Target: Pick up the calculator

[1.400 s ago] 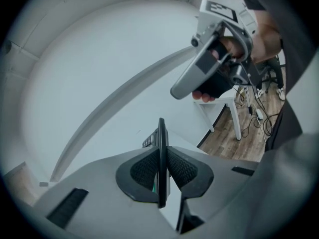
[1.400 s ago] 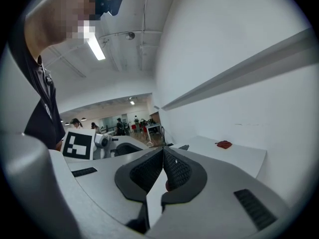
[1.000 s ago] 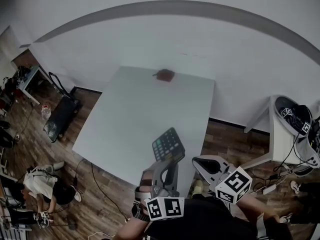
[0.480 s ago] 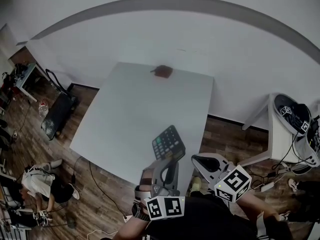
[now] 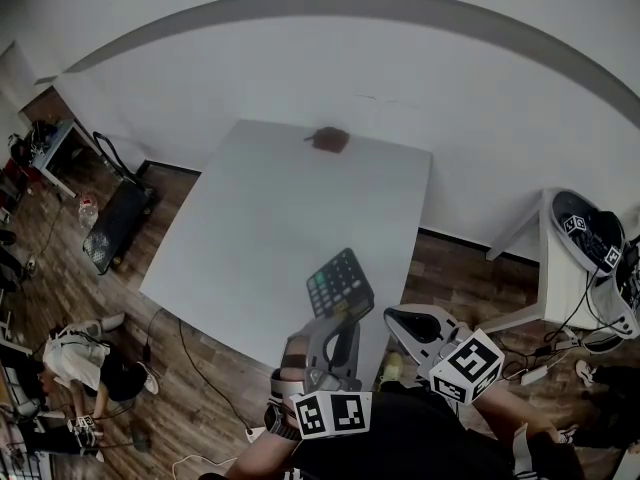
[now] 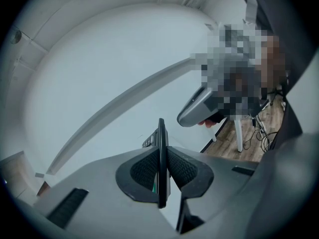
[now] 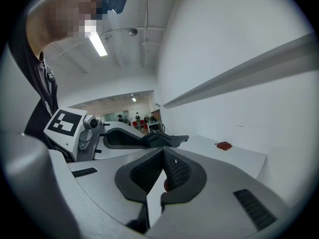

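Observation:
The calculator (image 5: 340,282), dark with green and grey keys, is lifted over the near edge of the white table (image 5: 270,218). My left gripper (image 5: 337,322) is shut on its near end. In the left gripper view the calculator (image 6: 162,133) stands edge-on, and the pads (image 6: 144,169) of the left gripper (image 6: 162,156) press on both its faces. My right gripper (image 5: 402,318) hovers just right of it, off the table's corner, shut with nothing in it. Its pads (image 7: 174,169) meet at the tips of the right gripper (image 7: 163,156). The left gripper (image 7: 149,139) shows beside it.
A small red-brown object (image 5: 328,139) lies at the table's far edge, also seen as the red-brown object (image 7: 224,145). A white side table (image 5: 560,278) with gear stands at the right. A black case (image 5: 115,230), cables and a seated person (image 5: 85,360) are on the wooden floor at the left.
Both grippers and the calculator keep their places. Only the head view shifts slightly.

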